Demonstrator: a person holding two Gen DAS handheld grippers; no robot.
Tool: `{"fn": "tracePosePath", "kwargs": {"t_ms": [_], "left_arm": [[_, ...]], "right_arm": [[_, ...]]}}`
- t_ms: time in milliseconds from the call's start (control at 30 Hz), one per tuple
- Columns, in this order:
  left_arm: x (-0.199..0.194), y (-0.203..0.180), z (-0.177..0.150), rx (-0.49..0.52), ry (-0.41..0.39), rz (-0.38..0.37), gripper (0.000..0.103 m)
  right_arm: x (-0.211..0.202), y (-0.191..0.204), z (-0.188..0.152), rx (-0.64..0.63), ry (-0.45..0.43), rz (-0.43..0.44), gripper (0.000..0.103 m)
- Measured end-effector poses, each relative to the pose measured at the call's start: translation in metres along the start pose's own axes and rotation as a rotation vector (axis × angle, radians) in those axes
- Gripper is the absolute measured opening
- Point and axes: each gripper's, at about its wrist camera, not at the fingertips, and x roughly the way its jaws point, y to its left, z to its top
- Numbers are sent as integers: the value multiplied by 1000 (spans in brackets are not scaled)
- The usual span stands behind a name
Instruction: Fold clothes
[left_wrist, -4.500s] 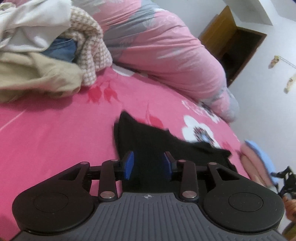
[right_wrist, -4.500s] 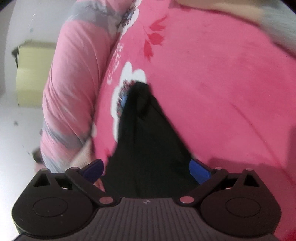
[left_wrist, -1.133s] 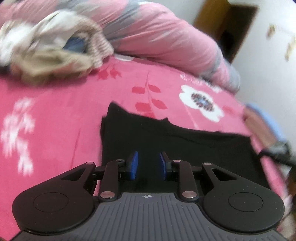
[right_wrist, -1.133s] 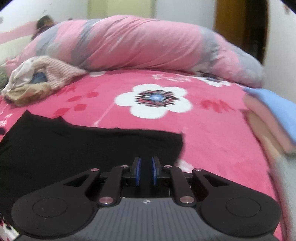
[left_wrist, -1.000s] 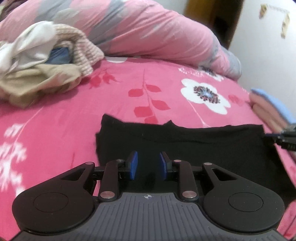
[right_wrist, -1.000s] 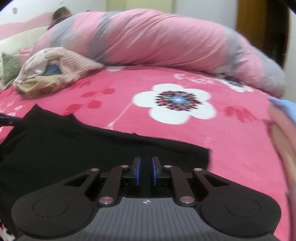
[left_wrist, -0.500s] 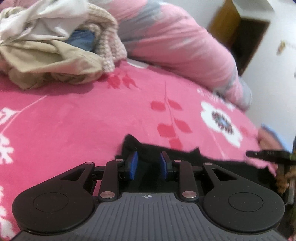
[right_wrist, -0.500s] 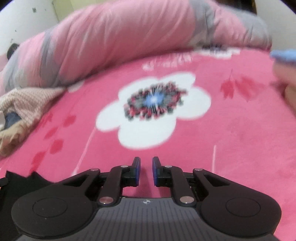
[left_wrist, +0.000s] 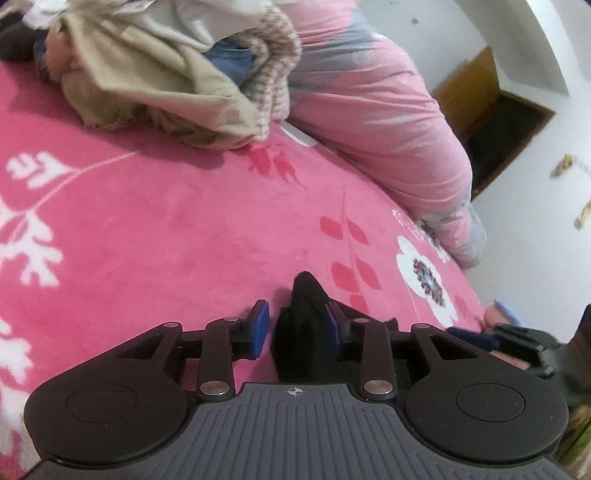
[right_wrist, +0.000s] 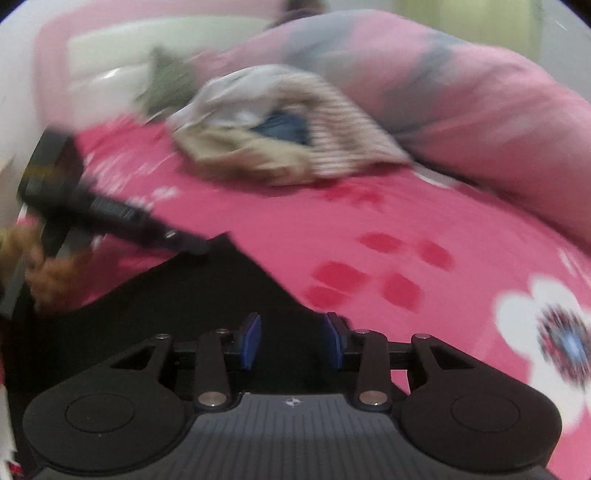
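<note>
On the pink bed (left_wrist: 155, 236), black garment (right_wrist: 207, 295) lies.

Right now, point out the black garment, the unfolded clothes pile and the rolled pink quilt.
black garment (right_wrist: 207, 295), right wrist view, its flat middle.
clothes pile (left_wrist: 155, 85), left wrist view, the beige cloth on top.
pink quilt (left_wrist: 373, 122), left wrist view, its bulging side.

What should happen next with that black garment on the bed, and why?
Probably close the right tool on the black garment. Its jaws have just been opening and stand apart over the cloth, gripping nothing. The left tool also stands open around a raised corner, so the fold needs a fresh hold.
</note>
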Motion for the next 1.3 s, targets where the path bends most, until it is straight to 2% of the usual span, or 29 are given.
{"fn": "tracePosePath", "kwargs": {"t_ms": [100,167,267,467,500,600,967,1200,1300], "left_arm": [[4,6,0,-30,19,-7,32],[4,4,-1,-13,19,1,32],[5,0,-2,20,16,15,32],[5,1,-1,25,20,19,32],[5,1,-1,24,20,19,32],[5,1,-1,23,18,18,32],[1,1,-1,23,-2,7,32],[4,-6,-3,59,6,-5,33],[7,-11,-6,99,4,31,32]], "right_arm": [[24,16,6,-111,38,9,37],[38,25,8,-174,65,8,27],[49,24,9,-188,93,11,23],[55,27,10,-210,130,28,21],[55,28,10,-217,135,34,12],[55,34,11,-240,137,22,3],[40,38,25,-280,39,-117,2],[59,39,16,-278,44,-123,2],[64,38,12,-270,40,-145,3]]}}
